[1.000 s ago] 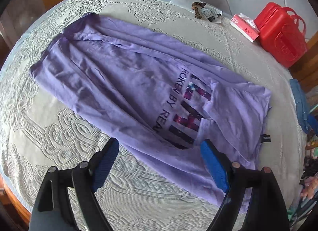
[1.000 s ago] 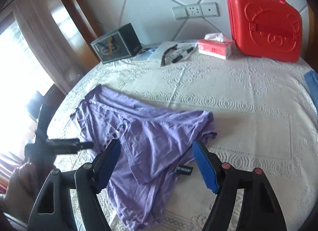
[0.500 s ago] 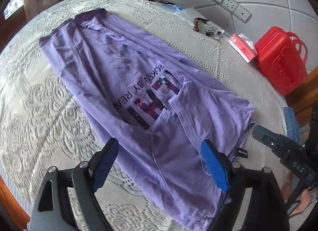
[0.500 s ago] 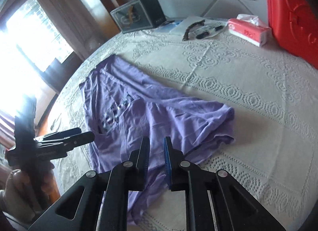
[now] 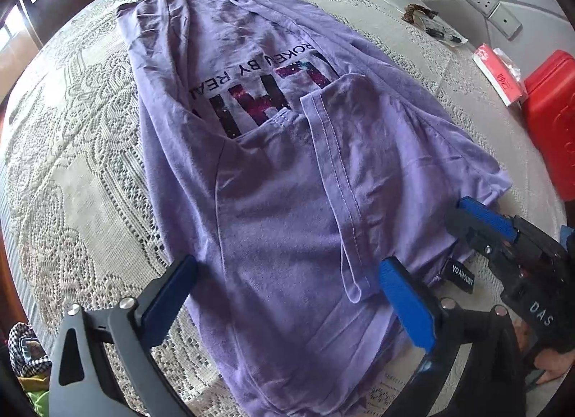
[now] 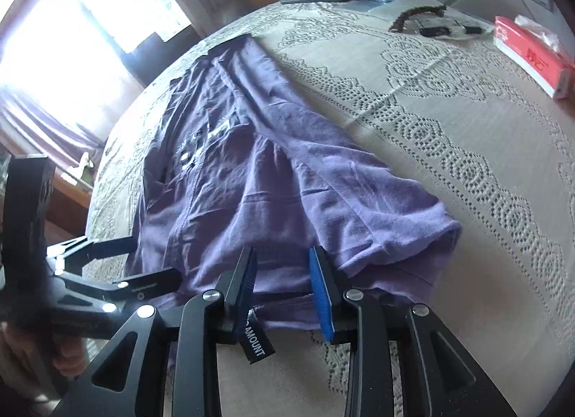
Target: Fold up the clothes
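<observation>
— Looking at the purple T-shirt (image 5: 280, 180), where does it lie?

— Flat on the lace tablecloth (image 5: 72, 151), printed side up, with one sleeve (image 5: 359, 137) already turned in over the body. The near end of it reaches right under both tools.

— And the jaws?

— The left gripper (image 5: 287, 298) has its jaws spread and opening further; cloth lies below the gap, but the pads press on nothing. The right gripper (image 6: 284, 291) stands at the near corner, by the black label (image 6: 257, 341). Its jaws are partly apart and opening, with the hem between them, and I see no pinch.

— So what could go wrong?

— I'd judge the right side is the risk. The corner there is bunched in several layers, so a closing bite could catch only the top one, and the fold would drag crooked. The label could also slip in between the pads in place of the hem.

— And the left?

— Coming straight down on flat cloth, it may push the fabric and not gather it. It could also snag the lace underneath and lift the tablecloth too. Either way the tucked sleeve could slide out of place.
</observation>
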Demonstrator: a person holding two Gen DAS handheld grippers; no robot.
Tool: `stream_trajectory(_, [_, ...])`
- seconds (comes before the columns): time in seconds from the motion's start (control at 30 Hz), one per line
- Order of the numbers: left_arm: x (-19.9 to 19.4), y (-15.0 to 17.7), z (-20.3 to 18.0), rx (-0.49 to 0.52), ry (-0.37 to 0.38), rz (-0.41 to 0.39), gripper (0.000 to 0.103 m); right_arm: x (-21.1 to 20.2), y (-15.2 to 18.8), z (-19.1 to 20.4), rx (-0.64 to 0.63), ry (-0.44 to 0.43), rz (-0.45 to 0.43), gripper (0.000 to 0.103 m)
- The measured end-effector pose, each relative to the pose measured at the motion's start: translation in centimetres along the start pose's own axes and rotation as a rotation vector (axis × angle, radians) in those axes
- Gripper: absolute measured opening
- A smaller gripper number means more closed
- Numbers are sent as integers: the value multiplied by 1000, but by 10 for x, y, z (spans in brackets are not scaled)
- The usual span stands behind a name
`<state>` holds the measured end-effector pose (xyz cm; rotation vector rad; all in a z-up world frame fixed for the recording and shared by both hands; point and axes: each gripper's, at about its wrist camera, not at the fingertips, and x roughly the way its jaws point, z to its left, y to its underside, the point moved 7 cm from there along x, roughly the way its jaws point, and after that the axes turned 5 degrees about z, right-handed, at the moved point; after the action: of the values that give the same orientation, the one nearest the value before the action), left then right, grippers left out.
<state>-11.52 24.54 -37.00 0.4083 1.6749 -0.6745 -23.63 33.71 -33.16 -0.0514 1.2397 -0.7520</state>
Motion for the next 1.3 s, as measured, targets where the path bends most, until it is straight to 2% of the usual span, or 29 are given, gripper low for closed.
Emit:
stream_trajectory(0.03, [1,0,-2,8,-27,-3,102,-1,1,0,-19,-9,-1,30])
stream_trajectory(0.07, [1,1,-5,20,-53,-9,102,-2,0,-1,-25,-13,3,24])
stream_trajectory(0.1, [-2,3,-7,18,-65,-20,96,-3,0,-4,-24,-2,13,17])
stream_trajectory(0.13, [-6,6,-7,-1,-61,-24,84,-3,-2,-9,-12,20,31,1])
stream_trajectory(0.17, [-11,10,-8,-23,-51,-27,81,-8,-2,-15,4,24,35,1])
stream_trajectory(0.23, [-20,20,-9,-77,-12,-26,80,-27,-1,-22,-5,30,-11,1])
stream_trajectory(0.3, [-27,32,-9,-116,-14,-35,80,-44,1,-24,-42,35,-24,5])
stream_trajectory(0.37, [-31,44,-7,-146,-38,-49,80,-52,5,-29,-64,25,-12,36])
stream_trajectory(0.4, [-33,49,-6,-159,-52,-56,80,-56,8,-33,-80,36,-13,41])
stream_trajectory(0.5, [-22,56,-7,-170,-57,-32,80,-63,12,-43,-122,78,-23,42])
stream_trajectory(0.63, [-20,60,-16,-120,-109,-59,82,-55,9,-54,-170,108,-5,42])
stream_trajectory(0.93, [-19,56,-19,-97,-113,-76,81,-26,3,-50,-299,188,-23,45])
stream_trajectory(0.97, [-19,56,-19,-94,-115,-75,78,-25,3,-48,-318,198,-29,45])
stream_trajectory(1.0, [-20,56,-19,-88,-118,-75,67,-24,3,-47,-327,205,-31,45])
stream_trajectory(1.03, [-22,56,-20,-74,-122,-74,57,-24,2,-47,-324,205,-26,41])
stream_trajectory(1.07, [-23,55,-20,-62,-126,-72,51,-25,2,-46,-318,191,-22,15])
stream_trajectory(1.1, [-23,54,-20,-53,-134,-65,45,-25,3,-44,-316,184,-17,8])
stream_trajectory(1.17, [-26,52,-20,-34,-150,-54,33,-25,5,-42,-313,179,-8,8])
stream_trajectory(1.2, [-29,51,-20,-23,-157,-58,23,-25,5,-41,-308,175,-6,8])
stream_trajectory(1.3, [-39,44,-20,-8,-146,-85,17,-29,7,-40,-279,148,-10,8])
